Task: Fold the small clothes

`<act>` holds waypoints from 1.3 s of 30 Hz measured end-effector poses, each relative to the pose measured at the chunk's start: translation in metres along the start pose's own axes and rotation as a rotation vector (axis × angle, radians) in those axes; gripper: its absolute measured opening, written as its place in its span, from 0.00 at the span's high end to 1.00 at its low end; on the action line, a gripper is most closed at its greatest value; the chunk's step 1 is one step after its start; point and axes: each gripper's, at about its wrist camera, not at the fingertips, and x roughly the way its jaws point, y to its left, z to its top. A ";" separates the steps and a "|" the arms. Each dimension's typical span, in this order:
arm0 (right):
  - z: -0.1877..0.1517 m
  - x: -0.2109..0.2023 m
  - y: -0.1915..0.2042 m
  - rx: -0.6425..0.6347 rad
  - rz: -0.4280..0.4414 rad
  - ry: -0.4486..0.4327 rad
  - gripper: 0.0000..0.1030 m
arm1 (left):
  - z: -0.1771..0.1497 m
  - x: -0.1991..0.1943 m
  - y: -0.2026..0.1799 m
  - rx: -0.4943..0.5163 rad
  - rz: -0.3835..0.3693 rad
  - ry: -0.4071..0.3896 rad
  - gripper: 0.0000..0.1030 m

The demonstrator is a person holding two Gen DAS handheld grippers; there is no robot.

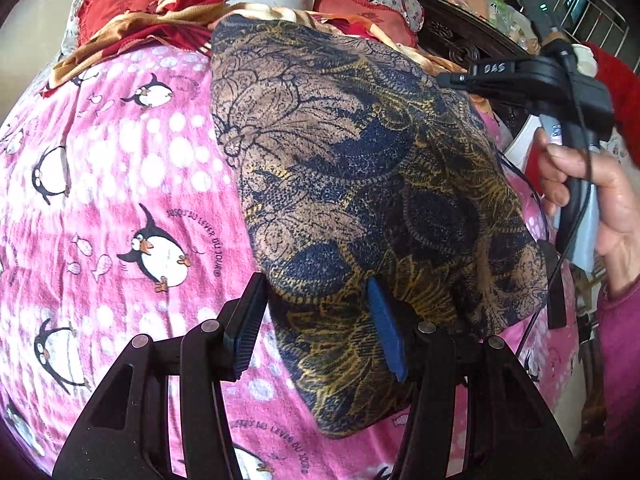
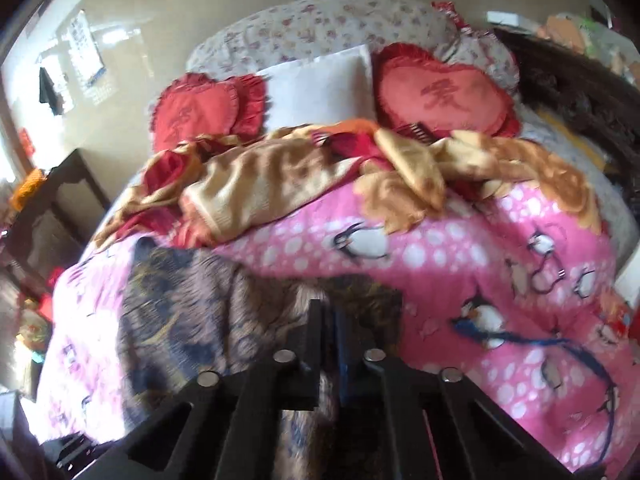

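1. A pink penguin-print fleece blanket (image 1: 120,208) fills the frame's left.
2. The brown-and-navy floral garment (image 1: 360,184), lying centre, is judged mid-fold.
3. The left gripper (image 1: 316,320) is spread astride its hem; closing comes next.
4. The right gripper (image 2: 328,344) is pressed together, pinching the cloth.

The left wrist view looks steeply down, close over the pink penguin blanket (image 1: 120,184), facing the headboard end. The right wrist view sits lower, aimed along the bed toward the heart-shaped cushions (image 2: 440,92). Both share the dark patterned garment (image 1: 360,184).
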 end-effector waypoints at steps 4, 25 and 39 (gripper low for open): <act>-0.005 0.021 -0.021 0.040 -0.081 0.061 0.99 | -0.001 0.002 -0.001 0.011 0.012 0.001 0.49; -0.092 -0.045 -0.007 -0.019 0.060 0.084 0.94 | -0.016 -0.007 -0.011 0.018 0.056 0.004 0.49; -0.117 -0.082 0.007 0.016 0.176 0.106 0.88 | -0.021 -0.017 -0.011 -0.007 0.045 -0.009 0.49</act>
